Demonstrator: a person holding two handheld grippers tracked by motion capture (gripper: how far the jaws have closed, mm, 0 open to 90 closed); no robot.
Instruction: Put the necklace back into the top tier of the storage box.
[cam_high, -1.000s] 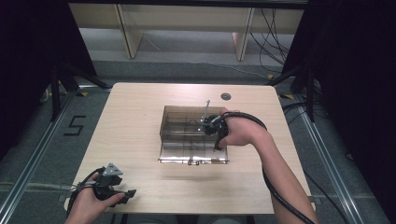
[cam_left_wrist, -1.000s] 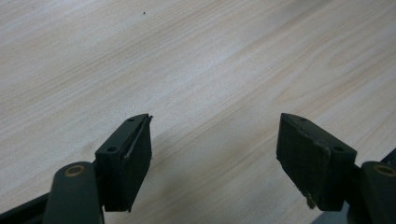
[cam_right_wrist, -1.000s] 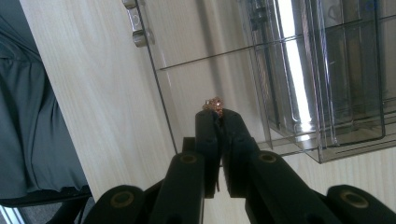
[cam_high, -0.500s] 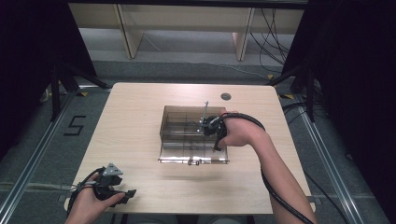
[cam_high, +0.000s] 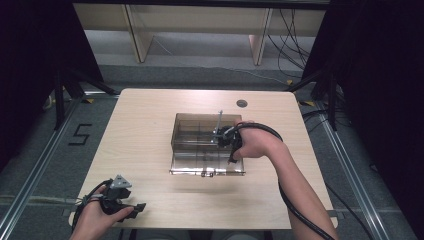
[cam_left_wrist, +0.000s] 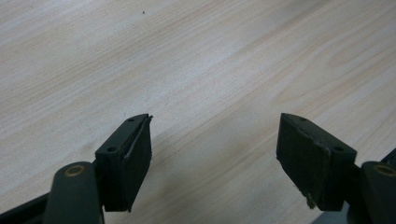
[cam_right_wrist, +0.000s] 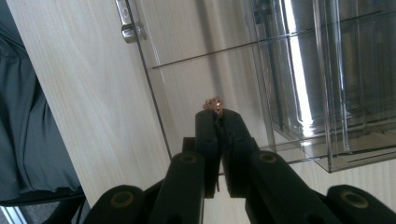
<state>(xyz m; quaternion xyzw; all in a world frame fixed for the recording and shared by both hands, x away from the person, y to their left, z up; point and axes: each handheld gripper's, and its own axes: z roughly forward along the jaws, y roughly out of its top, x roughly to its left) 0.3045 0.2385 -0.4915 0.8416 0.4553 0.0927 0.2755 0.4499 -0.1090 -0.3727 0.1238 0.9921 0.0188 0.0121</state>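
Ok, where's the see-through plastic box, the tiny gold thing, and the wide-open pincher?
Clear plastic compartment box (cam_high: 192, 131): high view, bare left compartments.
Small gold-coloured piece (cam_right_wrist: 213, 104): right gripper view, pinched at the jaw tips.
Left gripper (cam_left_wrist: 214, 144): left gripper view, midway between its fingertips.

A clear compartment box (cam_high: 200, 150) sits mid light-wood table (cam_high: 145, 130).

This looks like a lab or test room set up for recording. A pale wooden table (cam_high: 150, 130) stands on grey carpet (cam_high: 50, 165), boxed in by metal floor rails (cam_high: 30, 175). At 9 o'clock a "5" (cam_high: 80, 135) is taped on the floor. Black curtains (cam_high: 30, 50) hang at 9 and 3 o'clock, loose cables (cam_high: 290, 35) trail at 1 o'clock, and what may be bare shelving (cam_high: 200, 25) stands at 12 o'clock.
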